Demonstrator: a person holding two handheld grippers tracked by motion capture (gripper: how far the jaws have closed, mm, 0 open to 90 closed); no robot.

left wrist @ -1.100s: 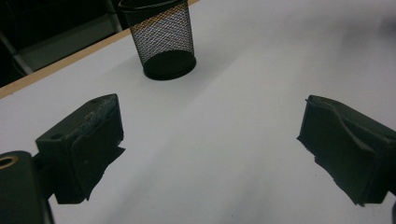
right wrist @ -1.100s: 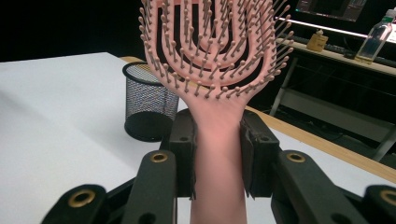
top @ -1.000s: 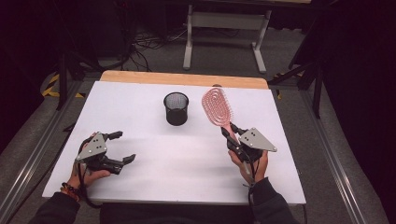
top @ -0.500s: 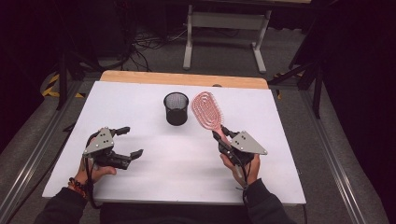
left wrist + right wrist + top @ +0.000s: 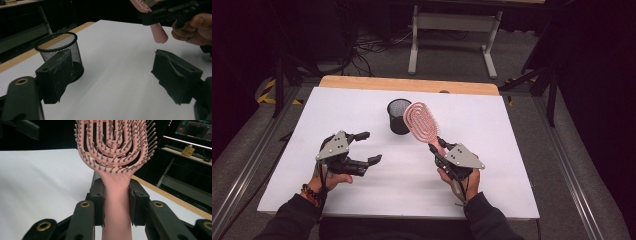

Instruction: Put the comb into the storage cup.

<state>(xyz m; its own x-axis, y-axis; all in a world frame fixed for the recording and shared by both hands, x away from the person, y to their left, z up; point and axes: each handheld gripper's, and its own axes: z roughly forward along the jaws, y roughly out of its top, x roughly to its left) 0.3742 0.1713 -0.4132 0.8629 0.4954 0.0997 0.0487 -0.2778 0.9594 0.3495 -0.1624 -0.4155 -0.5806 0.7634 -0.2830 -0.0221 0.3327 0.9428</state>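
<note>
Matt pink plastic hairbrush (image 5: 113, 157), black wire-mesh metal cup (image 5: 399, 116), smooth white table (image 5: 512, 150).

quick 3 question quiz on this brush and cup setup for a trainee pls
1. True or false: the right gripper is shut on the handle of the pink hairbrush.
2. What is between the jaws of the left gripper? A) the brush handle B) the cup rim C) nothing
3. In the high view, what stands on the white table just to the left of the brush head?

Key
1. True: both pads press the handle.
2. C: its jaws stand apart over bare table, and they have just been closing a little.
3. The black mesh cup, upright and open at the top.
</note>
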